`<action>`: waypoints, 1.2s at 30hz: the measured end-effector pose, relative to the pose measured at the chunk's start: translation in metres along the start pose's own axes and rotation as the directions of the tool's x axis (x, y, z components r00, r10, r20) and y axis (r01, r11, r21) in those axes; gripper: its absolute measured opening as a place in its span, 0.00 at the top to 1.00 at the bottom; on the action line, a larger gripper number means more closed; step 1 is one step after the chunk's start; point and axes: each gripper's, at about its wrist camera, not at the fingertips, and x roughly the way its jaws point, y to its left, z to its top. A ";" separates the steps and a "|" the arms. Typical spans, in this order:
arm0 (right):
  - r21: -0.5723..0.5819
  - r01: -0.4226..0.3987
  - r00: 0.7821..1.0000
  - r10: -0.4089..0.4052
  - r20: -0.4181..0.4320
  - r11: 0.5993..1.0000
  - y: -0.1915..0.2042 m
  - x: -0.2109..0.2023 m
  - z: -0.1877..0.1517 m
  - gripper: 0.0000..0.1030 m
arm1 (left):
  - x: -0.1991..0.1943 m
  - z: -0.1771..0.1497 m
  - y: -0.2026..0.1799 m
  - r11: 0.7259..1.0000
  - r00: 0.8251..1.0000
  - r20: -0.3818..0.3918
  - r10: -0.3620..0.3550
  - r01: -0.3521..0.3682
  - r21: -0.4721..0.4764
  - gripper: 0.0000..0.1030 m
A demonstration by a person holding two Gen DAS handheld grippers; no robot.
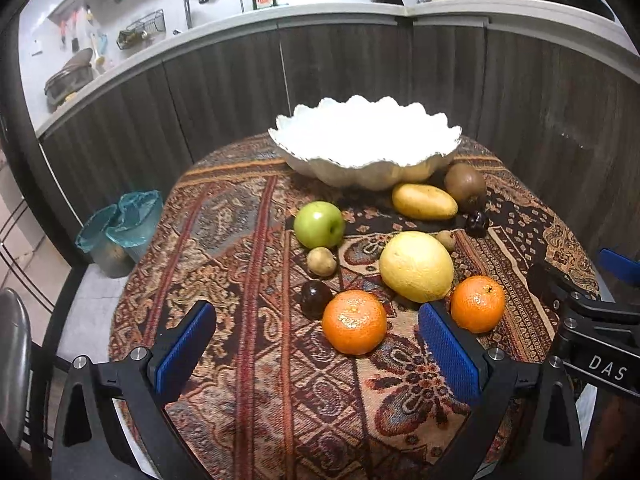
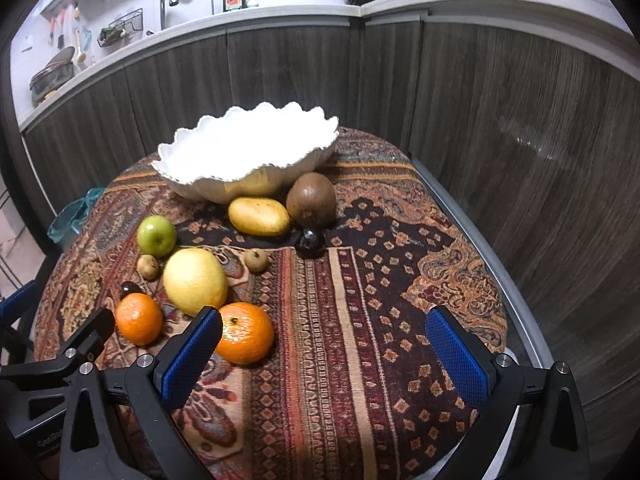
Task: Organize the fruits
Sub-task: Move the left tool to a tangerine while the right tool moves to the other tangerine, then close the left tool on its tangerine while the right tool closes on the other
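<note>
An empty white scalloped bowl [image 1: 362,142] [image 2: 248,148] stands at the far side of the patterned table. In front of it lie a yellow mango [image 1: 424,201] [image 2: 259,216], a brown round fruit [image 1: 465,183] [image 2: 311,199], a green apple [image 1: 319,224] [image 2: 156,235], a large yellow citrus [image 1: 416,266] [image 2: 195,282], two oranges [image 1: 354,322] [image 1: 477,303] [image 2: 245,332] [image 2: 139,319], small brown fruits [image 1: 321,261] [image 2: 255,259] and dark plums [image 1: 315,298] [image 2: 309,243]. My left gripper [image 1: 318,350] is open, the near orange between its fingers. My right gripper [image 2: 324,354] is open and empty over bare cloth.
The round table wears a patterned cloth [image 1: 248,264] [image 2: 400,264]. A dark wood-panelled counter curves behind it. A bin with a teal liner [image 1: 120,228] stands on the floor at left, a stool seat [image 1: 14,356] at near left. The right gripper's body [image 1: 592,332] shows at right.
</note>
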 end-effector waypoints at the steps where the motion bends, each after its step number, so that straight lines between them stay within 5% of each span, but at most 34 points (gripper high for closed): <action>1: 0.003 0.000 1.000 0.000 -0.008 1.000 -0.001 0.004 0.000 0.00 | 0.002 0.000 0.000 1.000 1.000 -0.003 0.000 0.000 -0.001 0.01; 11: -0.007 -0.028 0.999 0.028 -0.045 1.000 0.000 0.025 -0.008 0.01 | 0.029 -0.003 -0.008 1.000 0.998 -0.055 0.008 -0.007 0.022 0.21; 22: -0.019 -0.036 0.997 0.035 -0.067 0.999 0.003 0.035 -0.011 0.05 | 0.050 -0.007 -0.015 0.999 0.995 -0.102 -0.011 0.015 0.039 0.32; 29: -0.014 -0.041 0.996 0.040 -0.074 0.999 0.003 0.038 -0.010 0.05 | 0.056 -0.009 -0.021 0.997 0.993 -0.110 -0.044 0.051 0.060 0.56; 36: -0.022 -0.045 0.997 0.043 -0.065 0.999 0.007 0.033 -0.010 0.05 | 0.051 -0.009 -0.019 0.996 0.993 -0.105 -0.056 0.064 0.066 0.57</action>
